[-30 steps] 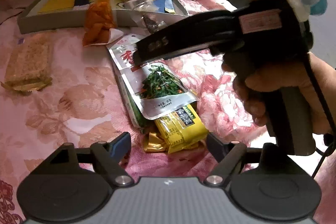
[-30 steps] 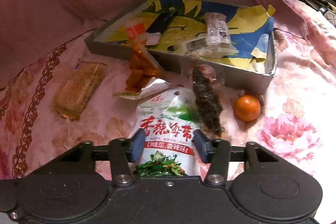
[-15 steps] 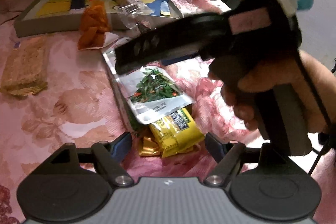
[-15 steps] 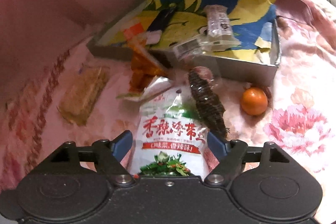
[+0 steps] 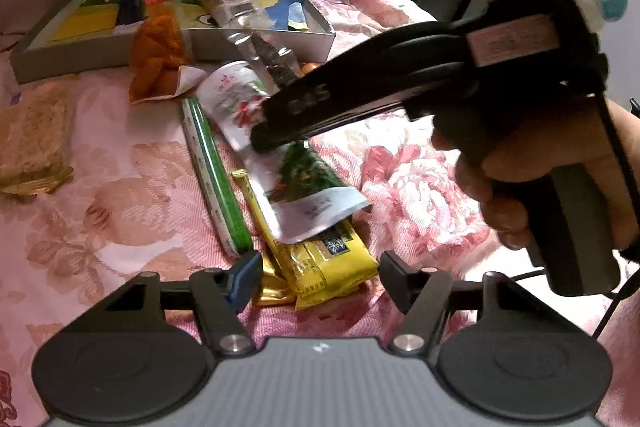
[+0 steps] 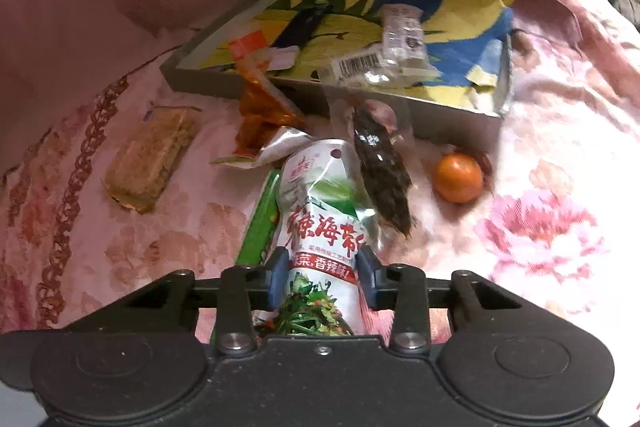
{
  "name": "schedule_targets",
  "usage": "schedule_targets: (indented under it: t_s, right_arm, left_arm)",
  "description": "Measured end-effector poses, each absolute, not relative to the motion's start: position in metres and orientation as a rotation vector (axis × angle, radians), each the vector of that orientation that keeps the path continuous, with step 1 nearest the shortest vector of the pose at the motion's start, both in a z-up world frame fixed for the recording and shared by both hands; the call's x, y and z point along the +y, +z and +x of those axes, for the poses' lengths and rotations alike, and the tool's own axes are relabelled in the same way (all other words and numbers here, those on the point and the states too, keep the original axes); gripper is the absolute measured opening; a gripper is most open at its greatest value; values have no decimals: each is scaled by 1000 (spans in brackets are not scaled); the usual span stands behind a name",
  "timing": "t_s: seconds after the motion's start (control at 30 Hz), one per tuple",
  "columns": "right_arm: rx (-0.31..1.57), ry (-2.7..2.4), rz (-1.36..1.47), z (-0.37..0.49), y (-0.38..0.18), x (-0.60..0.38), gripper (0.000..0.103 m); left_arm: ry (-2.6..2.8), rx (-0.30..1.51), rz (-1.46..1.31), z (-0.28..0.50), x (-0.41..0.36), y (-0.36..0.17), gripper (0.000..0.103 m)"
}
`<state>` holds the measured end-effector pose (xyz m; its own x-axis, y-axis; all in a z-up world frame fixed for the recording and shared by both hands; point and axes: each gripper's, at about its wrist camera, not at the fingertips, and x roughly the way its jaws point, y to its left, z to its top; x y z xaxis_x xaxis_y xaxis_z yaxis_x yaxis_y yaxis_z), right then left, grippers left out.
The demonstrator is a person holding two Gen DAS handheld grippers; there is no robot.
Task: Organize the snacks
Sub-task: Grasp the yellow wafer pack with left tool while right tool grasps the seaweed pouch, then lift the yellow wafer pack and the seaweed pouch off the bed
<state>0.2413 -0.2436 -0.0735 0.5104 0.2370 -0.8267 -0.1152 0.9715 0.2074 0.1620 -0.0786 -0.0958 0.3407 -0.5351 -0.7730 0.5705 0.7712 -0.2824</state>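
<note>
Right wrist view is showing the right gripper (image 6: 322, 277) clamping the seaweed pouch (image 6: 324, 223) above the pink cloth (image 6: 552, 235) in front of the tray (image 6: 208, 81), while the left gripper (image 5: 320, 277), jaws closing with nothing gripped, is hovering over the yellow packet (image 5: 328, 267).

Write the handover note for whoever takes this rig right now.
Right gripper: jaws shut on the seaweed pouch, its near end lifting in the left wrist view.
Left gripper: jaws closing, nothing gripped; the yellow packet lies between them on the pink cloth.
Done: two clear-wrapped snacks in the box.
Left: orange bag leaning on the box wall, brown cake, dark snack, orange, green packet.
</note>
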Motion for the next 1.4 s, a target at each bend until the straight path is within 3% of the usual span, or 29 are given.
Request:
schedule_targets:
  t_s: [0.67,0.87,1.07,1.3,1.4]
  right_arm:
    - [1030,80,180,235,-76,-281,34]
    - [1032,101,185,235,-76,-286,34]
    - [1034,112,214,234,-76,-290,34]
    - [1035,109,220,235,-76,-291,34]
    - [1038,105,212,233,-75,-288,34]
  left_arm:
    - [-648,1005,77,184,-107,-95,65]
    - [-610,1047,2,196,-106,-95,72]
    - [-533,1091,-19,208,-115,-97,72]
    - [-470,1091,65,205,-123,-100,54]
    - [-471,1099,53,203,-115,-99,53]
